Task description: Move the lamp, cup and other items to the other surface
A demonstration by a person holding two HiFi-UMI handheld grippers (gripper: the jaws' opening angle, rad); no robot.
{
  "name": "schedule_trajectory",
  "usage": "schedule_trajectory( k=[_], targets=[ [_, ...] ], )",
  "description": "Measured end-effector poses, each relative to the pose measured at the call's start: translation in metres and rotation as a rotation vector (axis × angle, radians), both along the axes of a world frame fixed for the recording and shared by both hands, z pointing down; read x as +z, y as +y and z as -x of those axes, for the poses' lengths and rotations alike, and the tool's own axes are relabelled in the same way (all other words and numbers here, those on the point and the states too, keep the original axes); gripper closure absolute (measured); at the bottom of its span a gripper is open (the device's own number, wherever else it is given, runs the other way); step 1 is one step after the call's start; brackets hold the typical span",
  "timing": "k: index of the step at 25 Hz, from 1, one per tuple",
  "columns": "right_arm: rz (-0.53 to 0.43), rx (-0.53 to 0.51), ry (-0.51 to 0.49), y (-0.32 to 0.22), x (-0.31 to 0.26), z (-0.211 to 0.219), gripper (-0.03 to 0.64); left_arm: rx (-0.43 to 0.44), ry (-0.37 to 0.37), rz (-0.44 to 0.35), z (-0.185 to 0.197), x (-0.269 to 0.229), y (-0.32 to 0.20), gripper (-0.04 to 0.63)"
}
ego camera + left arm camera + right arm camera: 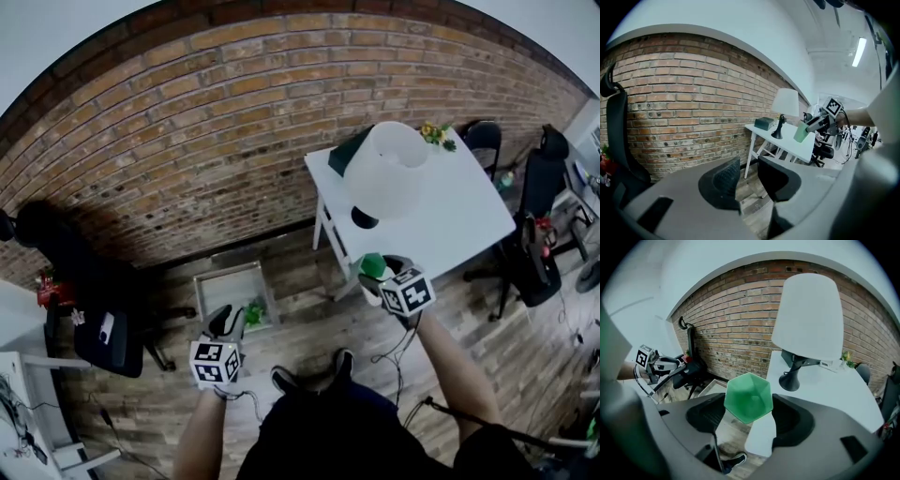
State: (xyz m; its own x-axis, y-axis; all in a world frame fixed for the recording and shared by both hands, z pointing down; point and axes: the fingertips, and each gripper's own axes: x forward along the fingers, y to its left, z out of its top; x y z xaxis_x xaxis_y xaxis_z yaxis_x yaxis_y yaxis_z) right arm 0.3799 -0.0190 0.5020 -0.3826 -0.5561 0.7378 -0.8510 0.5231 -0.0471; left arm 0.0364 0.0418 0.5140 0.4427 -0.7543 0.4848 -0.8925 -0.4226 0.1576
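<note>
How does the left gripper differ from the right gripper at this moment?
The left gripper is empty, its jaws slightly apart; the right gripper is closed on a green cup. The left gripper hangs over the floor; the right gripper is near the white table's edge. Each carries a marker cube.

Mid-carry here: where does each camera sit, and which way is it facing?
Head view: on the person's head, facing steeply down at floor, table and lamp; both forearms, shoes, left gripper, right gripper.
Left gripper view: on the left gripper, facing the brick wall and table; open, empty jaws.
Right gripper view: on the right gripper, facing the lamp; jaws on green cup.
Shared: both gripper views show lamp, table.
</note>
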Motion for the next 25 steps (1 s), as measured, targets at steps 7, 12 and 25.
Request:
schedule_trajectory(
  k=[7,12,25],
  targets=[
    [0.003,0.048,0.016,-0.021,0.003,-0.082,0.302,-0.038,-0.017,0.017,-0.035,-0.003,-0.006,0.480],
    [-0.002,0.071,0.050,-0.041,0.014,-0.133,0.304,-0.076,-0.024,0.014,-0.059,-0.008,-0.013,0.480],
    [0.102,0.085,0.056,-0.069,0.048,-0.221,0.301,-0.136,-0.030,0.021,-0.107,-0.003,-0.012,0.480]
  ],
)
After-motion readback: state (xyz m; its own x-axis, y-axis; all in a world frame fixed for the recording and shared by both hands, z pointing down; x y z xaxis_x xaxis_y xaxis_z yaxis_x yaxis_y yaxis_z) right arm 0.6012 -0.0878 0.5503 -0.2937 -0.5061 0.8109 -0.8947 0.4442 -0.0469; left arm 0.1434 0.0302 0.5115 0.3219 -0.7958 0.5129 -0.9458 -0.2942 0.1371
